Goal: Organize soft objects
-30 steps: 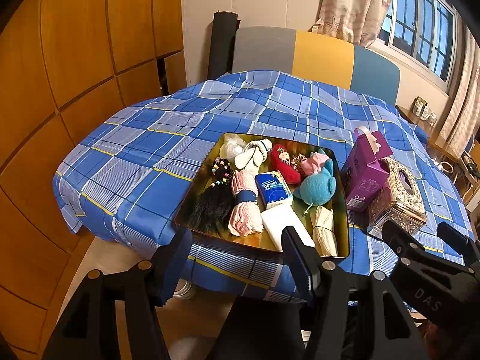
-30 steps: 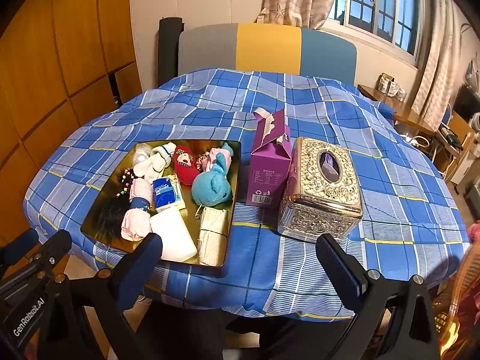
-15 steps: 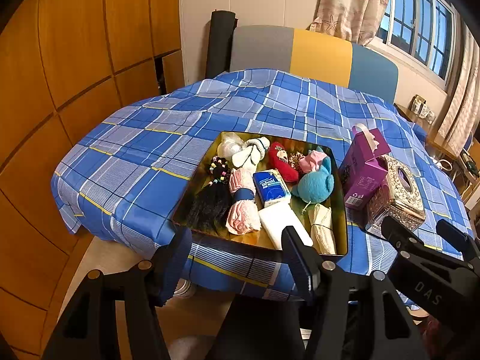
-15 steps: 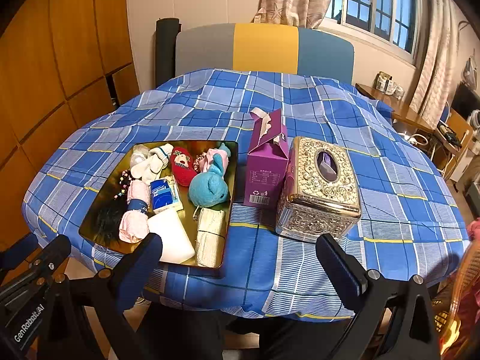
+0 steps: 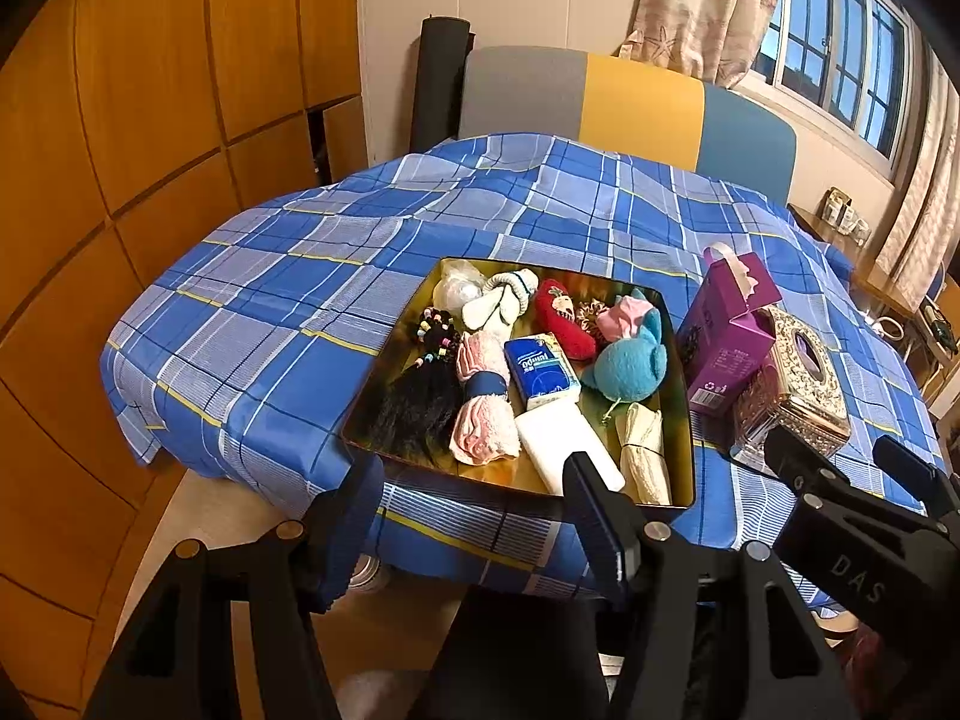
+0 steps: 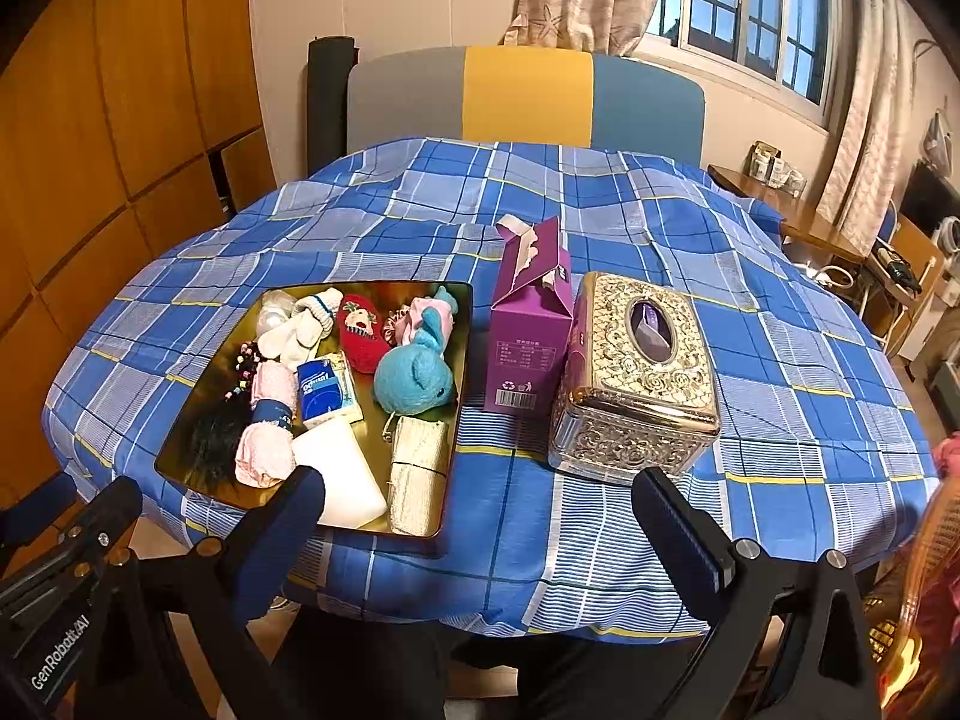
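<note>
both tongs hang short of the near table edge with nothing between their fingers. from the left wrist camera, the left gripper [image 5: 474, 498] has its fingers spread apart, framing the near rim of the gold tray [image 5: 681, 372] that sits on the blue checked tablecloth [image 5: 270, 324]. the tray is packed with soft things: a black hairpiece [image 5: 414, 414] at its near left corner with a beaded hair tie [image 5: 438, 330] behind it, a rolled pink towel [image 5: 483, 408] with a blue band, a blue tissue pack [image 5: 540, 369], a white block [image 5: 561, 441] at the near edge, a cream bundle [image 5: 645, 450] tied with a band, a teal plush toy [image 5: 627, 363], a red knitted piece [image 5: 561, 318] and a pair of white socks [image 5: 501, 300] at the far side. just beside the tray's right wall stands a purple carton [image 5: 723, 330], with a silver tissue box [image 5: 798, 384] touching it. the right gripper's body shows at the lower right. from the right wrist camera, the right gripper [image 6: 474, 504] is likewise wide apart and holds nothing, its left finger in front of the tray's [image 6: 462, 360] near end and its right finger below the silver tissue box [image 6: 642, 384]. the purple carton [image 6: 528, 336] stands upright between tray and tissue box, its top flap torn open. a grey, yellow and blue chair [image 6: 522, 96] stands behind the table
</note>
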